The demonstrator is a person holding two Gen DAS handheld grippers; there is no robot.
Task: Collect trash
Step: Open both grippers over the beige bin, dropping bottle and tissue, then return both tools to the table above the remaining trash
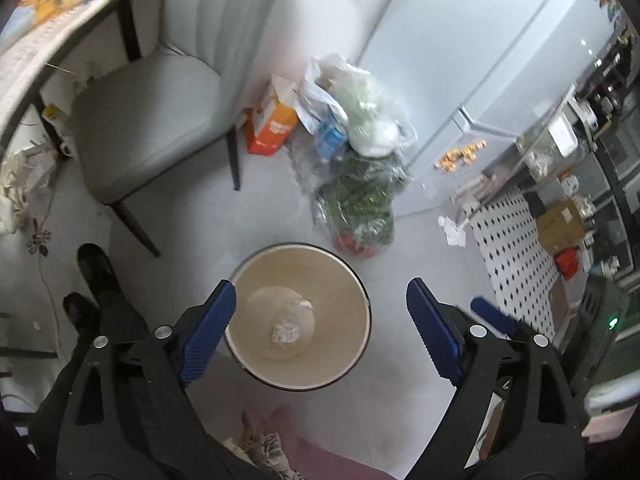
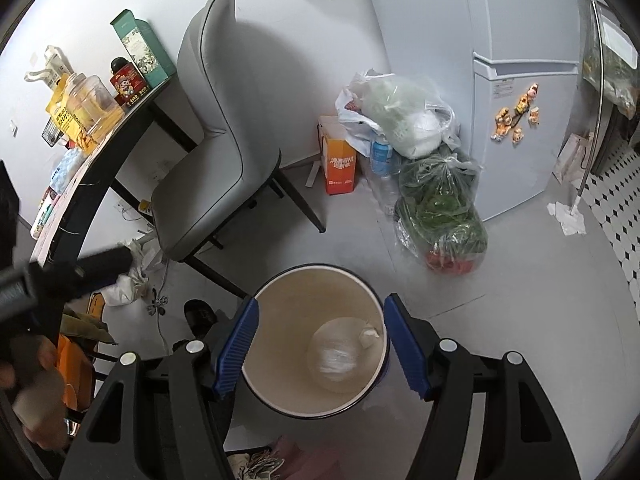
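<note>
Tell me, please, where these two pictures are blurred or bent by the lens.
Left wrist view: the table edge bows strongly, its top corner is soft, and the fridge curves. Right wrist view: a dark blurred gripper smears at left; the bin stays sharp.

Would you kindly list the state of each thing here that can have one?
left hand-held gripper: open, empty
right hand-held gripper: open, empty
bin: upright, crumpled trash at bottom
chair: upright, seat bare
orange box: top open
fridge: shut
crumpled paper: on floor

Beige bin (image 1: 352,280), grey chair (image 1: 148,120), orange box (image 2: 338,168), black-and-white diamond-tiled floor (image 2: 616,208).
</note>
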